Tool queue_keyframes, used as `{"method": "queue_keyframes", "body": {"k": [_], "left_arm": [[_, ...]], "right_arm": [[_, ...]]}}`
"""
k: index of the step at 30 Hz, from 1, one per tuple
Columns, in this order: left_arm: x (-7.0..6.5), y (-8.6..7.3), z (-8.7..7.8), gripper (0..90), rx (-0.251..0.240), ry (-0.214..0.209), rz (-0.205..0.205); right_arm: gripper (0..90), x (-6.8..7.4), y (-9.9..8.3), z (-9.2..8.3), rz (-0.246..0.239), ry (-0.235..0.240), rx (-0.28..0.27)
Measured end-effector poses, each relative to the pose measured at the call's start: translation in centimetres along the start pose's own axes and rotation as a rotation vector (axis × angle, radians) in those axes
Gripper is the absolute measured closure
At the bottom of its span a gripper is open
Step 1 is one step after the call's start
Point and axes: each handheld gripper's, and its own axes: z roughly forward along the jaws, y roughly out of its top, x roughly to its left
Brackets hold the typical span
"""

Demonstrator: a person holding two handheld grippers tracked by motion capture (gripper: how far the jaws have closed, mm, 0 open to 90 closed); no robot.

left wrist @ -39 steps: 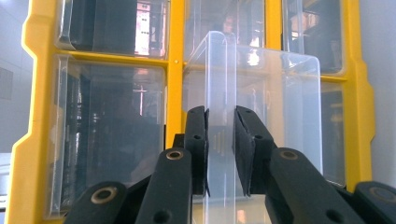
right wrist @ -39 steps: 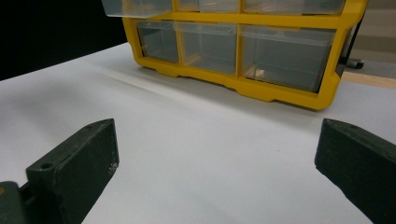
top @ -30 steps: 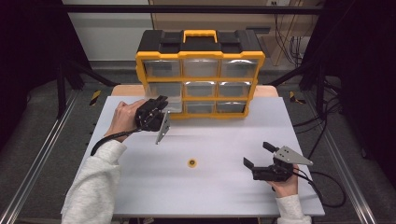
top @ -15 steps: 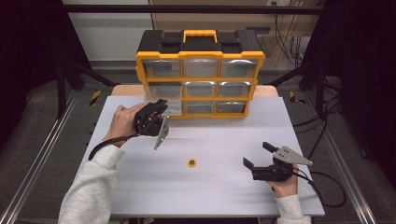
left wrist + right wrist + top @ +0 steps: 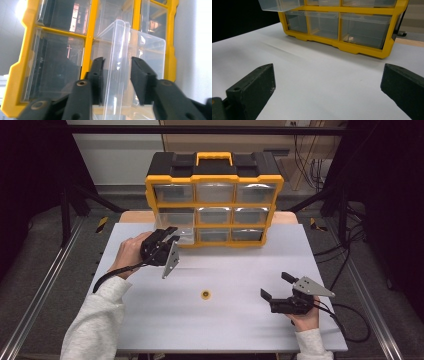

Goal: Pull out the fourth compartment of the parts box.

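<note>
Drawer (image 5: 125, 65) pulled partway out; our left gripper (image 5: 117, 80) jaws just opening off its handle. Right gripper (image 5: 274, 287) wide, idle near bench's right edge. Washer (image 5: 205, 294) unmoved.

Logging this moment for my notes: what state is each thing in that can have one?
Organizer cabinet: upright at the table's far edge.
Middle-left clear drawer: pulled partway out, its handle between the left claw's jaws.
Other drawers: pushed in.
Left claw: jaws just opening, pads apart from the drawer's handle.
Right claw: open, empty, low over the table.
Small orange ring: lying flat on the table.
</note>
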Motion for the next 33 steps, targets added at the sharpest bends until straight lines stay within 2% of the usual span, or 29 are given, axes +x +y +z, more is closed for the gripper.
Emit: {"method": "queue_keyframes", "body": {"k": [4,8,9,16,19,25,30,33], "left_arm": [[0.5,0.0,-0.7,58.7,-0.011,-0.022,-0.079],[0.9,-0.1,-1.6,50.0,-0.026,-0.035,-0.199],[1.0,-0.2,-1.9,48.5,-0.031,-0.046,-0.242],[1.0,-0.8,-3.1,33.0,-0.070,-0.090,-0.423],[1.1,-1.2,-3.6,27.6,-0.087,-0.103,-0.517],[0.6,-2.1,-4.6,17.5,-0.100,-0.127,-0.681],[0.1,-2.7,-5.3,10.1,-0.117,-0.129,-0.799],[-0.3,-3.0,-5.7,8.1,-0.129,-0.151,-0.863]], "right_arm": [[0.2,0.0,0.0,0.0,-0.002,0.001,0.000],[0.2,0.0,0.0,0.0,0.001,0.001,-0.001],[0.2,0.0,0.0,0.0,0.002,0.002,-0.001],[0.2,0.0,0.0,-0.1,0.004,0.001,-0.002],[0.2,0.0,0.1,-0.1,0.004,0.000,-0.003],[0.1,0.0,0.0,0.0,0.002,-0.001,-0.001],[0.0,-0.1,0.0,0.0,0.002,-0.001,0.003],[0.0,-0.1,0.0,0.0,0.004,-0.002,0.011]]}}
